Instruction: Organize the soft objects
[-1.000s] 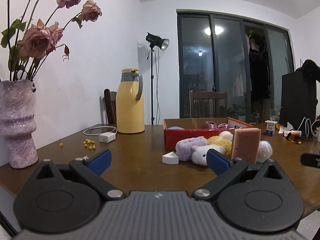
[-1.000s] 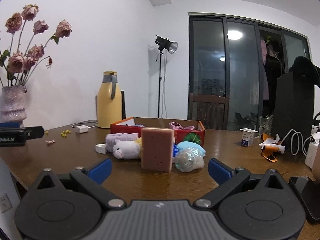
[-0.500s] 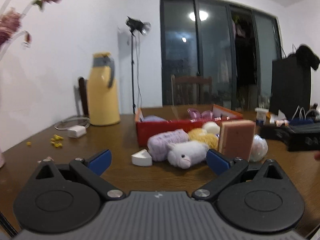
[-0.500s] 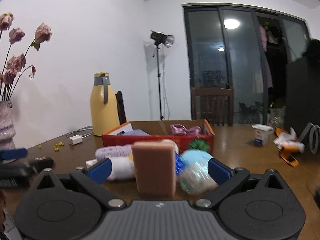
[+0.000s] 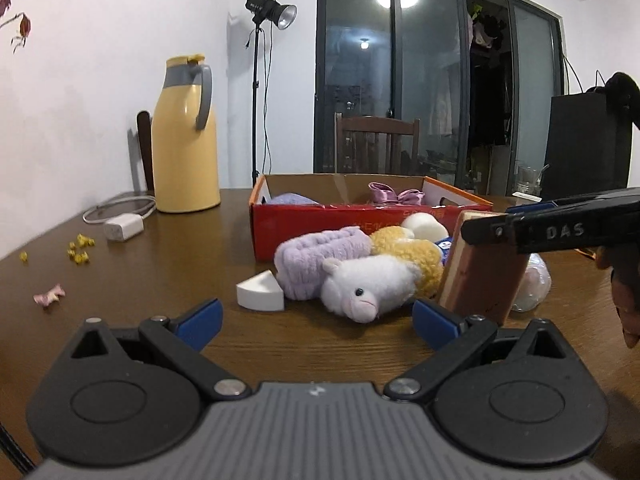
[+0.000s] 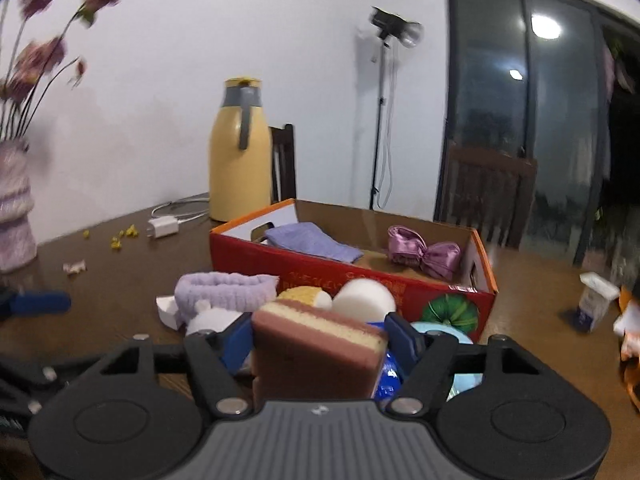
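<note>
A brown sponge [image 6: 316,352] with a yellow layer stands in front of the red cardboard box [image 6: 320,276]. My right gripper [image 6: 320,340] has its jaws closing on it, and both blue pads touch its sides. In the left wrist view the sponge [image 5: 484,276] leans under the right gripper's finger [image 5: 560,232]. A white plush sheep [image 5: 368,284], a purple headband [image 5: 320,248], a yellow plush [image 5: 408,248] and a white ball [image 5: 424,226] lie beside it. The box holds a purple cloth [image 6: 312,242] and a satin bow [image 6: 424,252]. My left gripper [image 5: 316,320] is open and holds nothing, just short of the sheep.
A white wedge [image 5: 260,292] lies left of the pile. A yellow thermos [image 5: 186,140] and a charger [image 5: 122,228] stand at the back left, a vase [image 6: 14,220] at the far left. A small carton [image 6: 596,304] sits to the right. A hand [image 5: 624,280] shows at the right edge.
My right gripper moved forward over the sponge and its jaws narrowed onto it. My left gripper came closer to the pile and swung right, so the vase left its view.
</note>
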A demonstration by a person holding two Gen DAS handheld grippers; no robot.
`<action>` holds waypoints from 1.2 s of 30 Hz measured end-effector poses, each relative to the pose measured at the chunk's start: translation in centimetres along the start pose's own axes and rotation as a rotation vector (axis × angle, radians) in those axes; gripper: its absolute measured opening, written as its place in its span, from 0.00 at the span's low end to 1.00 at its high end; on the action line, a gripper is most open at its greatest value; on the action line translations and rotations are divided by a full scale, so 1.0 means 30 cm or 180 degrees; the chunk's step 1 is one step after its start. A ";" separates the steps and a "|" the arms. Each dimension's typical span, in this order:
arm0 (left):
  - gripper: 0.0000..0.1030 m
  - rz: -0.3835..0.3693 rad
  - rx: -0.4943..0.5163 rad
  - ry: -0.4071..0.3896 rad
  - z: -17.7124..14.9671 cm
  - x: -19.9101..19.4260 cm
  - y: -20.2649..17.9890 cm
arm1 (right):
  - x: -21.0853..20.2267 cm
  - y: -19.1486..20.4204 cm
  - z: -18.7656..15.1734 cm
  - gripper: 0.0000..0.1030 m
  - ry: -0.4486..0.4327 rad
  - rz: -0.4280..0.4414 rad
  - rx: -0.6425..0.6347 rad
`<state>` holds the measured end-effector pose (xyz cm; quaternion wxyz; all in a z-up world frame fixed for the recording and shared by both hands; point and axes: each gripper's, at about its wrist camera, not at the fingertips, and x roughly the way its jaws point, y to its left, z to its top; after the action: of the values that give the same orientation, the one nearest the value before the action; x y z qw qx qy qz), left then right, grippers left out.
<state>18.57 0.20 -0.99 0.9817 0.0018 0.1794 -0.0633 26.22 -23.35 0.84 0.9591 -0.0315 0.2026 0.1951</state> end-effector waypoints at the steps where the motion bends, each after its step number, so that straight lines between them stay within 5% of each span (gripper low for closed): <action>1: 1.00 -0.0027 -0.0022 0.0006 -0.002 -0.006 -0.003 | -0.021 -0.005 -0.001 0.65 -0.0007 0.0084 0.0152; 7: 1.00 -0.0724 -0.0601 0.0207 -0.023 -0.069 0.017 | -0.136 -0.033 -0.062 0.65 0.0037 0.0635 0.1360; 12: 1.00 -0.0916 -0.0779 0.0366 -0.060 -0.124 0.014 | -0.208 -0.028 -0.177 0.66 0.0279 0.0851 0.2059; 20: 0.79 -0.0489 -0.0673 0.0499 -0.049 -0.052 -0.036 | -0.165 -0.031 -0.241 0.65 0.0314 -0.0031 0.1581; 24: 0.79 -0.0542 -0.0769 0.0520 -0.035 -0.077 -0.005 | -0.199 -0.007 -0.249 0.64 0.0241 -0.0021 0.1328; 28: 0.78 -0.0844 -0.0587 0.0584 -0.056 -0.146 -0.021 | -0.295 0.028 -0.261 0.63 0.0226 0.0124 0.1154; 36: 0.50 -0.1011 -0.0600 0.0774 -0.138 -0.215 -0.045 | -0.492 0.049 -0.342 0.41 0.0370 0.0135 0.1195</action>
<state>10.97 -0.23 -2.57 0.9264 -0.1107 0.2997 -0.1994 9.37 -28.76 -2.60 0.9305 0.1409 0.2911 0.1719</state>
